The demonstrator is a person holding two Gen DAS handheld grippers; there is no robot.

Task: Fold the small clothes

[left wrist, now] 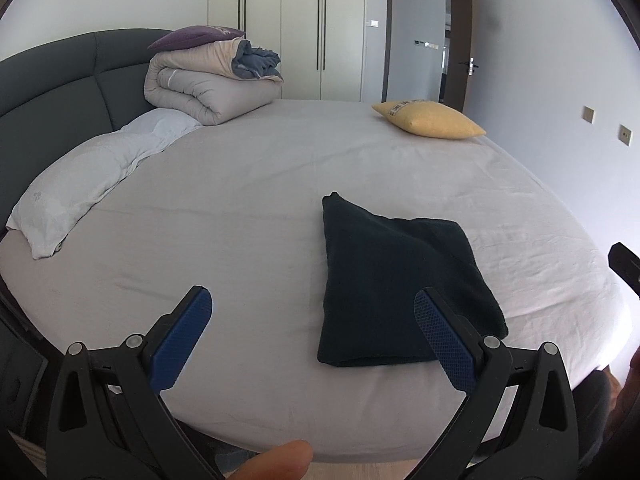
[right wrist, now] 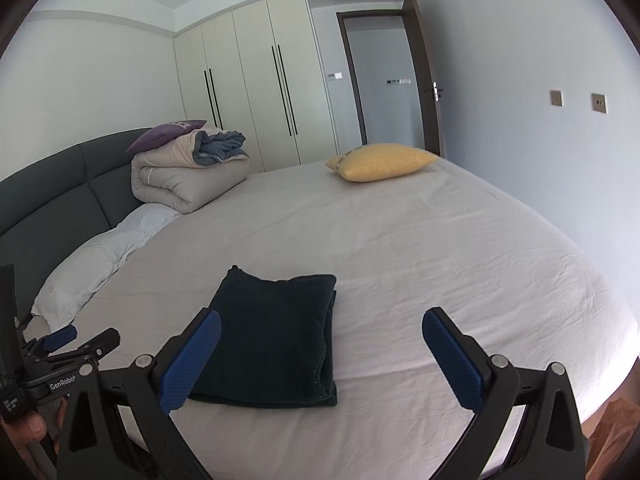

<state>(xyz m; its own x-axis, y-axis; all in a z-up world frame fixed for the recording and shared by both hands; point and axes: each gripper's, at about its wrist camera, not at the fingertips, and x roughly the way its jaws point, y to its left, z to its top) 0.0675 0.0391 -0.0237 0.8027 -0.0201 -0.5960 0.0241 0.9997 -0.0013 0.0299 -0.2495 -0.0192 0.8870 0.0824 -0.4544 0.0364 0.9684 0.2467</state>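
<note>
While the folded dark garment [right wrist: 272, 340] lies flat on the bed [right wrist: 420, 248] near its front edge, its near left corner is hidden behind a blue pad of the right gripper [right wrist: 322, 330], whose jaws are spread wide with nothing between the pads. The left gripper [left wrist: 312, 312] is likewise held apart and empty, one pad covering the garment's near right corner. "GenRobot" is read on the left gripper's body in the right wrist view, its last letter cut off. A patterned band on the yellow cushion [left wrist: 430, 120] cannot be made out.
</note>
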